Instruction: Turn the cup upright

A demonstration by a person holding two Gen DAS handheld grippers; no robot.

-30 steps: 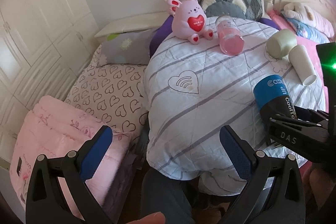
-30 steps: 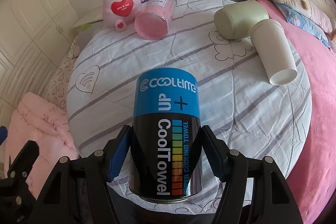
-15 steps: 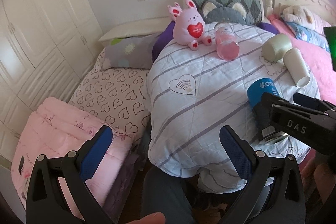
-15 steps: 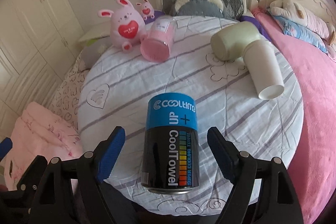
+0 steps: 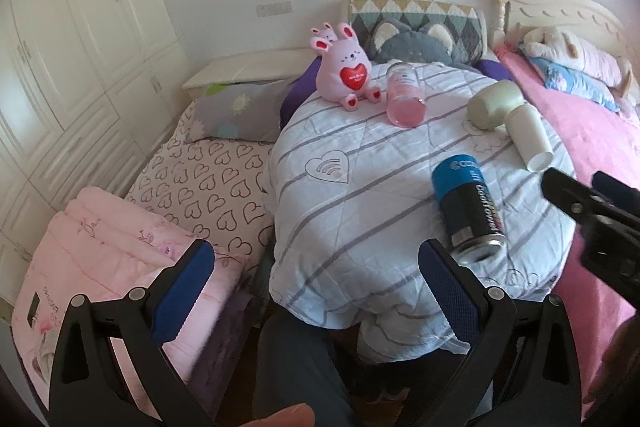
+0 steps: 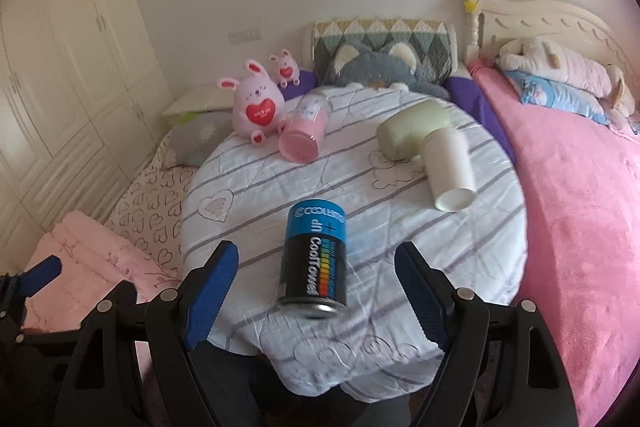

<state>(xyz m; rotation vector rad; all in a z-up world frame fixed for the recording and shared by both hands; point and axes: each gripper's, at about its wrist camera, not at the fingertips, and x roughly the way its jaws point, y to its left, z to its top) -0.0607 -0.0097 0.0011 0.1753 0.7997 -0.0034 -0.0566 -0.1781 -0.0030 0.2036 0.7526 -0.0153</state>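
Note:
A blue and black CoolTowel can [image 6: 314, 261] stands on the striped cloth of the round table [image 6: 460, 247], near its front edge; it also shows in the left wrist view [image 5: 466, 207]. My right gripper [image 6: 316, 291] is open, pulled back from the can, which stands free between its fingers. My left gripper [image 5: 314, 287] is open and empty, low at the table's front left. A pink cup [image 6: 304, 135], a green cup [image 6: 412, 133] and a white cup [image 6: 448, 169] lie on their sides farther back.
A pink plush rabbit [image 6: 256, 109] sits at the table's back left. A bed with a pink blanket [image 6: 580, 207] is at the right. A folded pink quilt [image 5: 112, 267] and heart-print bedding [image 5: 208, 183] lie at the left. White wardrobes stand along the left wall.
My right gripper has let go of the CoolTowel can, opened wide and drawn back. The can stays standing on the table. The left gripper has pulled back a little.

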